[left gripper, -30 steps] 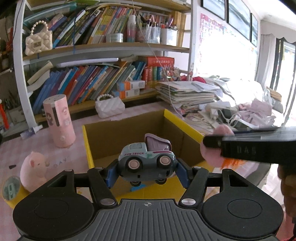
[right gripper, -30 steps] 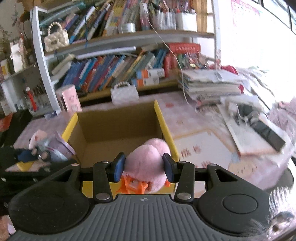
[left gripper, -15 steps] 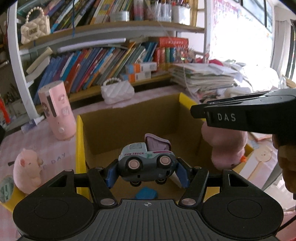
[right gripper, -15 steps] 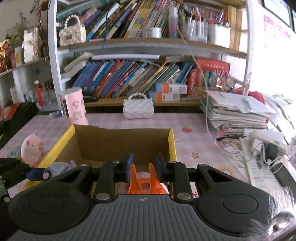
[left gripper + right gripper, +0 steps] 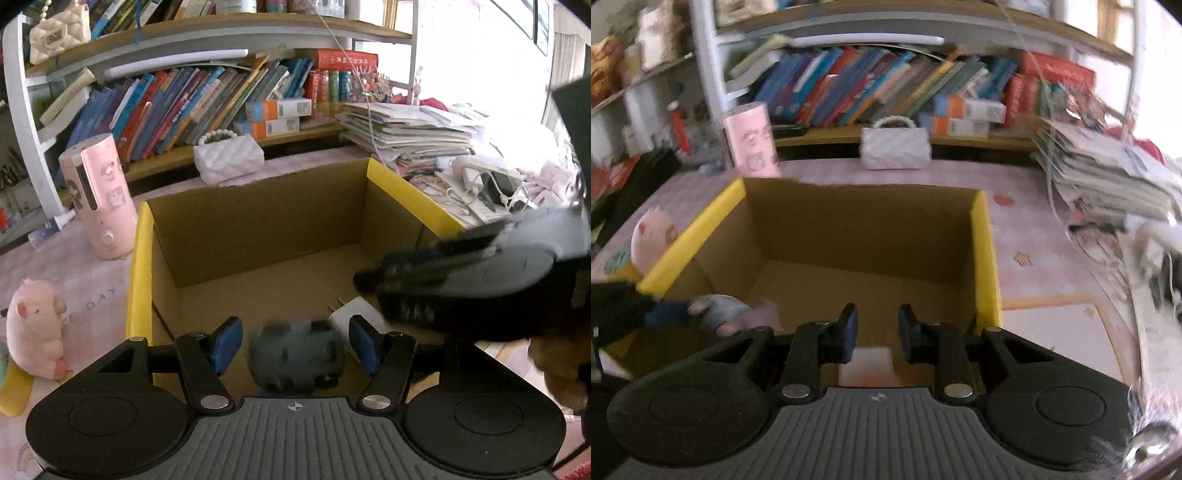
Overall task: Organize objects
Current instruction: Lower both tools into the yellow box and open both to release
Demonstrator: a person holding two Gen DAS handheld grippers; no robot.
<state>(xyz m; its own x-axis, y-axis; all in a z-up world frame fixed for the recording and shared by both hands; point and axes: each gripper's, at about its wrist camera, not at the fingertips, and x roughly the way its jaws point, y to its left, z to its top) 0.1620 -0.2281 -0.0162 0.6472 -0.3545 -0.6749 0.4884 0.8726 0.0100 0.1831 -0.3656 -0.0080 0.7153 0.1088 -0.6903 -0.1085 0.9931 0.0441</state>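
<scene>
The yellow-rimmed cardboard box stands open below both grippers. My left gripper hangs over its near edge. The grey toy truck is a blur between and below the blue pads, with a gap on each side. In the right wrist view the truck shows at the left by the left gripper's tip. My right gripper is shut with nothing between its pads, low over the box floor. It crosses the left wrist view as a dark blur. A white plug block lies in the box.
A pink pig plush and a pink cylinder stand left of the box. A white handbag sits behind it, below the bookshelf. Stacked papers and cables crowd the right side.
My right gripper let go of the pink plush, shut empty and dipped into the box. My left gripper sank toward the box, and the truck has slipped lower between its pads.
</scene>
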